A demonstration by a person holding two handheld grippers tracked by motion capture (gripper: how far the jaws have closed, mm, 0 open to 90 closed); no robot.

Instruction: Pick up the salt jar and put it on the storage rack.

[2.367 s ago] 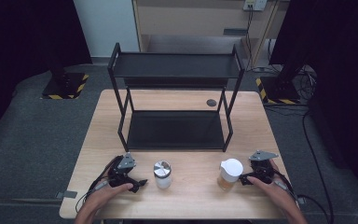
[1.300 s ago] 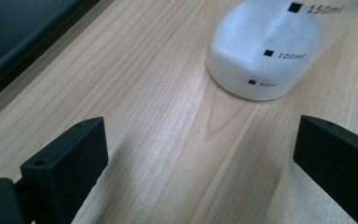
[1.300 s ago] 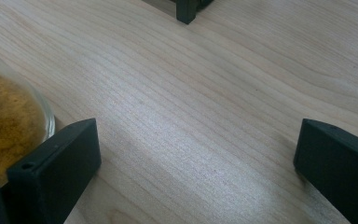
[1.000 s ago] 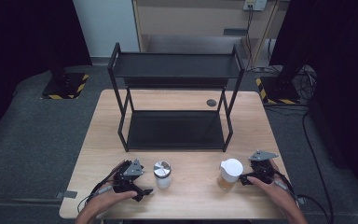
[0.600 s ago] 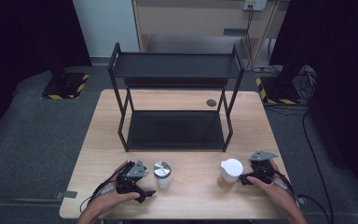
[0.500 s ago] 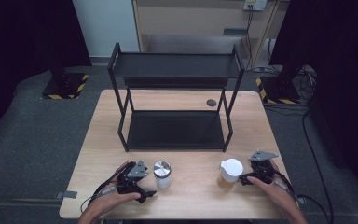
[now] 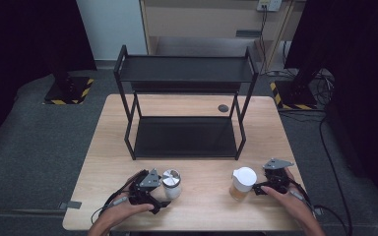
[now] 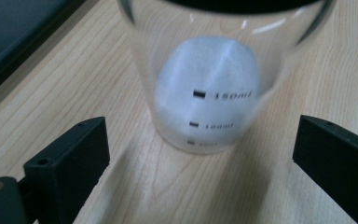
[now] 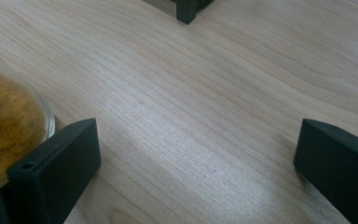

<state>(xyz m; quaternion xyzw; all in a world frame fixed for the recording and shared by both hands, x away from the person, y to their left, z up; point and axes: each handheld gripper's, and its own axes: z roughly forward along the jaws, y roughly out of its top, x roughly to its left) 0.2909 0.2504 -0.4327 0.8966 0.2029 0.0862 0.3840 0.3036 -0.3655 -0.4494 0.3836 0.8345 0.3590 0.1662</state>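
Two spread jaws of my left claw (image 8: 200,163) frame a clear graduated beaker (image 8: 214,88) of white powder, centre frame, on pale-grained worktop (image 8: 98,84).

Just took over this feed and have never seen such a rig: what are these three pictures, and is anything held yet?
A person at a wooden table holds a two-jawed claw in each hand. The high view looks down from above; the other two come from cameras riding on each claw. The left claw is open, its jaws either side of a clear measuring cup with white powder, not touching it. The right claw is open beside a white-lidded cup of brown powder, which sits left of its jaws. Behind stands a black two-shelf rack. Nothing is held yet.
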